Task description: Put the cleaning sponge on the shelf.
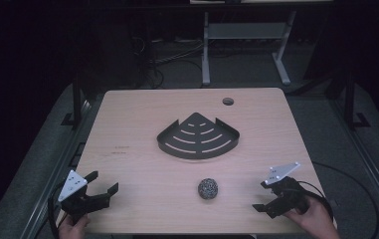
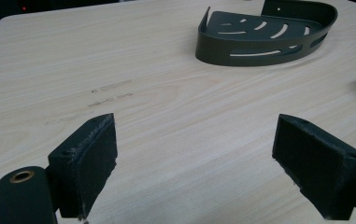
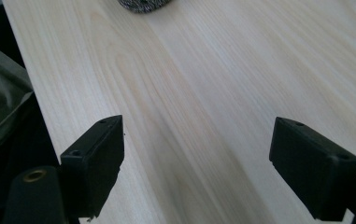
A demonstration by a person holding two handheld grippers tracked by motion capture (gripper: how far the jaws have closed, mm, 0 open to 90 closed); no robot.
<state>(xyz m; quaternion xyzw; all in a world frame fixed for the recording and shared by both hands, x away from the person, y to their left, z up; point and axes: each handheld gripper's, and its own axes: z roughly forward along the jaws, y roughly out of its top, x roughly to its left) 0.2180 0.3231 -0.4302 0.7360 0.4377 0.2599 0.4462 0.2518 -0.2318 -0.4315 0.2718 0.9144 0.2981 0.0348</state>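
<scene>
On the table, the corner tray lies behind the ball, apparently apart.

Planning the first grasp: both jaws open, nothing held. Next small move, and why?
Probably ease the right gripper toward the speckled ball. Its jaws stand open and empty, the ball lies loose on the table slightly nearer it than the left gripper, and the slotted tray sits empty beyond.

desk: showing pale wood grain, smooth and matt
corner basket: looking like dark slotted metal, satin finish
ball: appearing rough, speckled grey
tool pads: showing black, matt, slightly fuzzy faces
</scene>
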